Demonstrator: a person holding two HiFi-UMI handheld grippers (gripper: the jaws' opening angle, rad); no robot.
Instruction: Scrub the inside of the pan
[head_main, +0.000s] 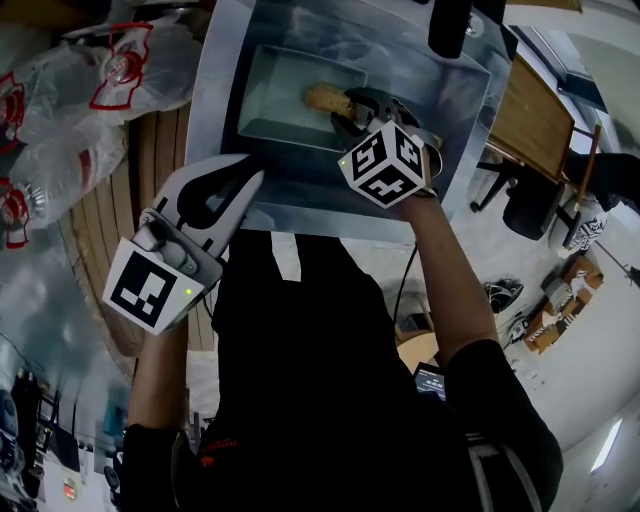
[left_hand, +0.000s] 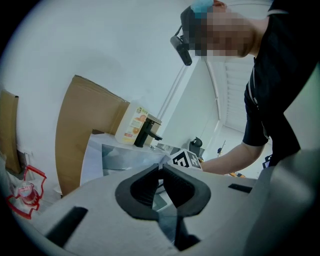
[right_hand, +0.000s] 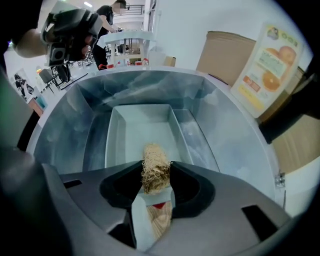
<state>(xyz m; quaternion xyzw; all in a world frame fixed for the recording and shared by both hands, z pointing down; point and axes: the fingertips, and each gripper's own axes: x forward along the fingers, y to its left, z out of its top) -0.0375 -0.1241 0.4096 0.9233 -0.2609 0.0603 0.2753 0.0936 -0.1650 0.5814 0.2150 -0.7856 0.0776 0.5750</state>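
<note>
While right tool (head_main: 345, 112) clamps scrubber (head_main: 328, 98) over pan (head_main: 272, 95) | left tool (left_hand: 160, 167) closed, empty | pan's near end hidden

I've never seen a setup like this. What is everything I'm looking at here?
sink: one, steel, set in the counter in front of the person
pan: one, pale grey, rectangular, lying inside the sink
scrubber: one, tan and fibrous, over the pan
faucet: one, black, at the sink's far edge
carton: one, pale with orange fruit print, beside the faucet
cardboard: brown, standing behind the sink
bags: several, clear with red print, left of the sink
left gripper: one, white, shut and empty, at the sink's near left corner
right gripper: one, dark, shut on the scrubber
</note>
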